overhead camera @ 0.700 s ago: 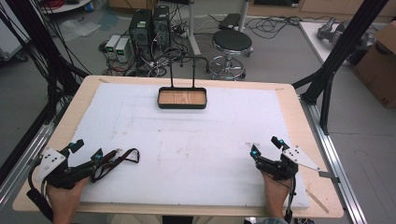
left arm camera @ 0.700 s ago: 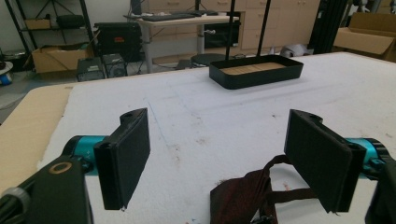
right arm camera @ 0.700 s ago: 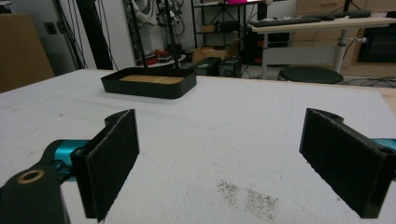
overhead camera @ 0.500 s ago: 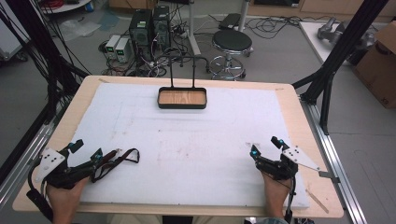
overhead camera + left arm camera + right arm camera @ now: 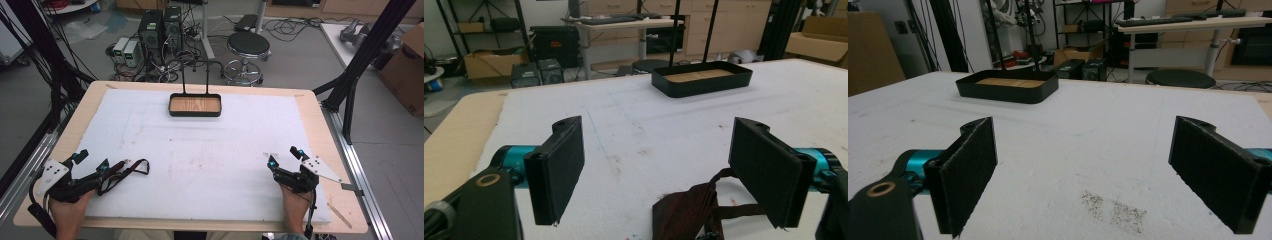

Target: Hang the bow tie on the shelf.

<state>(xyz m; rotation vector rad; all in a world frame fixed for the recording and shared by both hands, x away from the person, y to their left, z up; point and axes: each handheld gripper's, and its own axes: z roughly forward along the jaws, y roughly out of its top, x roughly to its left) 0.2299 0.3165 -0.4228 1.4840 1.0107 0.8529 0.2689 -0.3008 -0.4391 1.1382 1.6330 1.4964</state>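
At the lower left of the high view the left claw (image 5: pixel 91 161) lay released on the white-padded bench (image 5: pixel 210 150), its jaws spread wide around the near end of a dark red strap (image 5: pixel 125 170) without closing on it. At the lower right the right claw (image 5: pixel 283 156) also rested with its jaws parted and nothing between them. A black tray (image 5: pixel 195 105) with a wooden floor sat at the upper middle, well apart from both.
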